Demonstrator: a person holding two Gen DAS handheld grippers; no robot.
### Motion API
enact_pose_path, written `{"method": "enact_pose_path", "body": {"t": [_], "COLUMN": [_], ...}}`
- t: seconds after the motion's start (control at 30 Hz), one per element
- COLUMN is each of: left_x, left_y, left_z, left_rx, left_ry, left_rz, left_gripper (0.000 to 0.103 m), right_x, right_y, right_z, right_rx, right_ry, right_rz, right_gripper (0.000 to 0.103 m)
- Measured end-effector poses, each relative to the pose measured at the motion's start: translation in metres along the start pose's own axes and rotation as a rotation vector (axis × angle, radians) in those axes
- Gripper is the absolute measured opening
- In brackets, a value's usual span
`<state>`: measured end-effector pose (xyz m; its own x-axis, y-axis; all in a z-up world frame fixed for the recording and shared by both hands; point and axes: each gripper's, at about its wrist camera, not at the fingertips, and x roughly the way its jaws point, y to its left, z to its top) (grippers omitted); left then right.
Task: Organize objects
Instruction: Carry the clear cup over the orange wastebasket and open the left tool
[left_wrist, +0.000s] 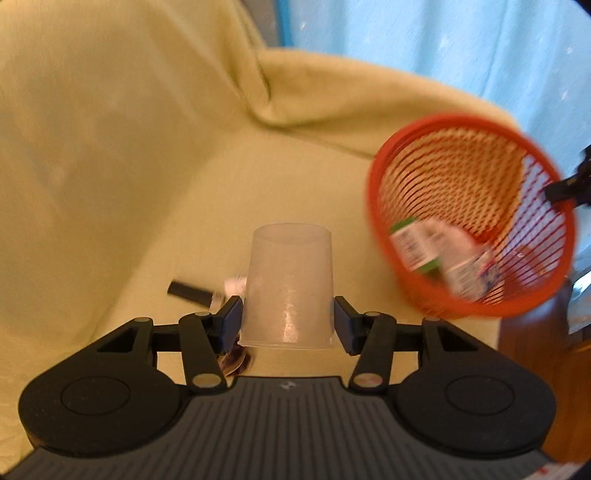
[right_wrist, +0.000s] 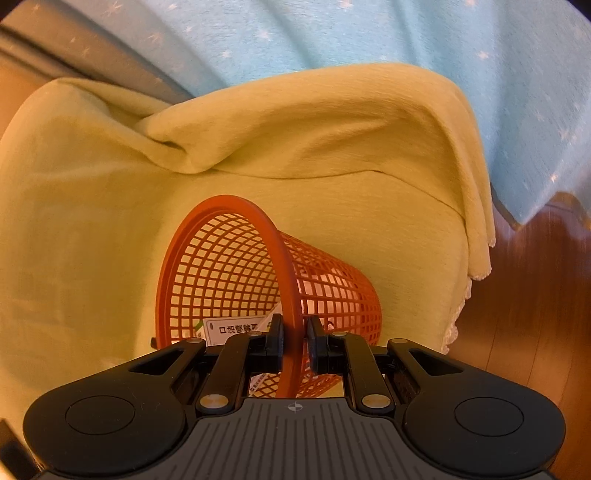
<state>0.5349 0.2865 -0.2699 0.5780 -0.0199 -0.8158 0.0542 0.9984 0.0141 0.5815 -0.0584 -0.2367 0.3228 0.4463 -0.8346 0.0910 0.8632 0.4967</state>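
Though blurred, a frosted translucent cup (left_wrist: 290, 288), inverted between the jaws.

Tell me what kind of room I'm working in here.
Probably a home living room or bedroom: a yellow-green cloth draped over soft furniture, a light blue star-patterned curtain behind it, and wooden flooring.

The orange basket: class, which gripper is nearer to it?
Right. The right gripper clamps the orange basket rim; the left gripper, holding a translucent cup, is apart from it.
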Motion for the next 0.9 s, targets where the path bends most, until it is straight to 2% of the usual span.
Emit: {"method": "enact_pose_path", "body": {"t": [0.2, 0.4, 0.63, 0.9], "left_x": [-0.039, -0.063, -0.065, -0.058], "left_y": [-0.024, -0.041, -0.054, -0.061], "left_z": [0.022, 0.033, 0.042, 0.051], "left_rx": [0.014, 0.003, 0.004, 0.019], "left_ry": [-0.069, -0.08, -0.086, -0.081], "left_rz": [-0.023, -0.048, -0.098, -0.108], "left_gripper": [0.048, 0.048, 0.048, 0.048], "right_x": [0.003, 0.004, 0.002, 0.0], "right_y": [0.015, 0.011, 0.004, -0.001], "right_z": [-0.001, -0.002, -0.004, -0.007], "right_rx": [-0.06, -0.073, -0.07, -0.062], "right_ry": [0.002, 0.006, 0.011, 0.017], "right_rz": [0.006, 0.011, 0.021, 0.026], "right_gripper": [0.01, 0.01, 0.01, 0.01]}}
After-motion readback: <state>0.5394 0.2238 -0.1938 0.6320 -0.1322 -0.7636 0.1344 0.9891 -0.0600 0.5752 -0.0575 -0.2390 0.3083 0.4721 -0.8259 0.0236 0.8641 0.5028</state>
